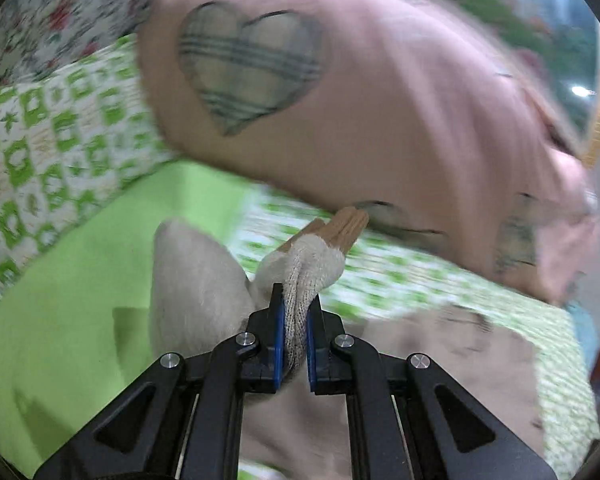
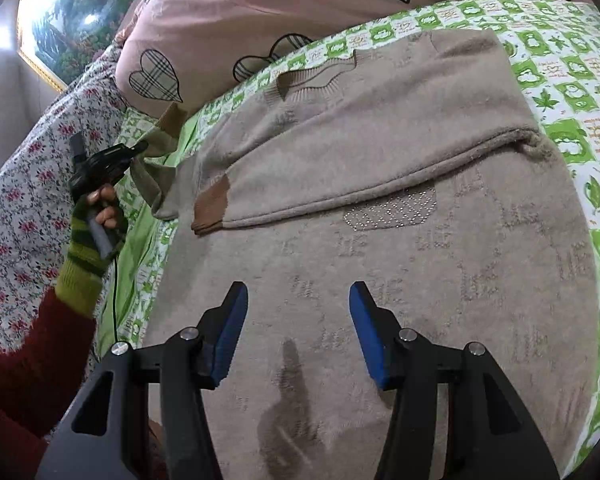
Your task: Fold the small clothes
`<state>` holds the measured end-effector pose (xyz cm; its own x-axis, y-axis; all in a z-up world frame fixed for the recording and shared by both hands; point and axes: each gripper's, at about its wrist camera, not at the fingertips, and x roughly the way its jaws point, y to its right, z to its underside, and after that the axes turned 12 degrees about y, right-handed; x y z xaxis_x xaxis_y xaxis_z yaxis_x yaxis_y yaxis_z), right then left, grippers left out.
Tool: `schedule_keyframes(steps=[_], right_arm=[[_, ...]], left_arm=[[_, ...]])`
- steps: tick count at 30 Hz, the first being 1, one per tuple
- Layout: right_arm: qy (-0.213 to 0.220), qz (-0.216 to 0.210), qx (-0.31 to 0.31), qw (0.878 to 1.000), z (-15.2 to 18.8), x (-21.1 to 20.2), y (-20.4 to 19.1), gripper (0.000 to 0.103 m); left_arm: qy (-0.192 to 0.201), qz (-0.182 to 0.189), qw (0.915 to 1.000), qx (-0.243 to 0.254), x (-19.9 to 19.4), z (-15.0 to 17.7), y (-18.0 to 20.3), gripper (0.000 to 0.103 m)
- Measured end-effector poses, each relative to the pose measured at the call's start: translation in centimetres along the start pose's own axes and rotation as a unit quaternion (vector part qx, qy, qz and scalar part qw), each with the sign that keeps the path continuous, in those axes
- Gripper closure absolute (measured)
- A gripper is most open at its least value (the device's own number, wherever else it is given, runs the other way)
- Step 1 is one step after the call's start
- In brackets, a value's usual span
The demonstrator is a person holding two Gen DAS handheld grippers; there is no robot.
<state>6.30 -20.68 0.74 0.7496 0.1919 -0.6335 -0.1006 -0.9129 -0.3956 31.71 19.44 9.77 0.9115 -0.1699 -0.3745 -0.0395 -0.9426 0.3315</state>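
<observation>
The left gripper pinches the beige sweater's sleeve near its brown cuff, raised off the green-patterned bedsheet. The right gripper hangs half-open and empty over the sweater's near part. The sweater lies flat, its right sleeve folded across, the pink pillow beyond.

This is a bedroom in a home. The work surface is a bed spread with a white sheet printed in green squares and leaves, and a large pink pillow with plaid heart patches lies at its far end beside a quilt in a small red flower print. On the wall behind hangs a landscape painting in a gilt frame, the kind of decoration a private room has.
</observation>
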Motion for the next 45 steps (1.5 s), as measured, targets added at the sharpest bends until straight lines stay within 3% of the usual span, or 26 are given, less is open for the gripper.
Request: schedule_keyframes(steps=[8, 13, 17, 21, 24, 25, 26, 29, 32, 35, 37, 40, 43, 44, 45], right_arm=[[0.034, 0.026, 0.031, 0.999, -0.1, -3.4, 2.6, 0.049], [0.047, 0.05, 0.052, 0.996, -0.1, -4.7, 4.5, 0.049], [0.061, 0.059, 0.067, 0.994, -0.4, -5.2, 5.6, 0.049], [0.069, 0.06, 0.077, 0.993, -1.2, -5.1, 6.2, 0.049], [0.073, 0.055, 0.079, 0.993, -2.1, -4.4, 6.1, 0.049], [0.073, 0.05, 0.079, 0.993, -2.6, -4.1, 6.0, 0.049], [0.072, 0.047, 0.081, 0.993, -3.0, -3.6, 5.9, 0.049], [0.071, 0.036, 0.088, 0.993, -4.6, -1.9, 5.5, 0.049], [0.065, 0.028, 0.089, 0.993, -6.5, 0.5, 5.0, 0.048], [0.063, 0.035, 0.087, 0.994, -8.1, 3.1, 5.0, 0.044], [0.057, 0.051, 0.084, 0.994, -9.1, 5.0, 5.2, 0.044], [0.028, 0.077, 0.085, 0.993, -9.8, 8.2, 6.0, 0.044], [0.007, 0.074, 0.093, 0.993, -9.7, 10.6, 6.4, 0.044], [0.005, 0.078, 0.082, 0.994, -9.7, 11.1, 6.1, 0.046], [0.005, 0.081, 0.071, 0.994, -9.8, 11.2, 5.8, 0.069]], left_arm=[[-0.009, 0.12, 0.9927, 0.011, -1.6, 6.4, 13.3, 0.096], [-0.053, 0.17, 0.9831, 0.042, 0.0, 11.7, 19.6, 0.096], [-0.095, 0.181, 0.9768, 0.063, 1.4, 15.8, 22.2, 0.095], [-0.13, 0.176, 0.9734, 0.068, 2.5, 18.4, 22.4, 0.091], [-0.141, 0.177, 0.9719, 0.065, 2.0, 18.5, 21.0, 0.076], [-0.143, 0.176, 0.9717, 0.066, 1.5, 18.4, 20.7, 0.065], [-0.143, 0.174, 0.972, 0.068, 1.1, 18.5, 20.4, 0.057], [-0.13, 0.165, 0.9755, 0.066, -1.1, 17.7, 18.4, 0.048], [-0.117, 0.137, 0.9818, 0.061, -3.2, 16.8, 15.6, 0.045], [-0.088, 0.078, 0.9913, 0.059, -5.0, 15.4, 11.7, 0.045], [-0.064, 0.01, 0.9964, 0.054, -5.7, 14.4, 8.3, 0.044], [-0.075, -0.065, 0.9942, 0.041, -5.1, 13.7, 3.9, 0.046], [-0.094, -0.097, 0.9902, 0.032, -4.1, 13.7, 1.6, 0.046], [-0.101, -0.095, 0.9901, 0.024, -3.7, 13.8, 1.2, 0.046], [-0.109, -0.091, 0.9896, 0.02, -3.2, 13.9, 1.0, 0.046]])
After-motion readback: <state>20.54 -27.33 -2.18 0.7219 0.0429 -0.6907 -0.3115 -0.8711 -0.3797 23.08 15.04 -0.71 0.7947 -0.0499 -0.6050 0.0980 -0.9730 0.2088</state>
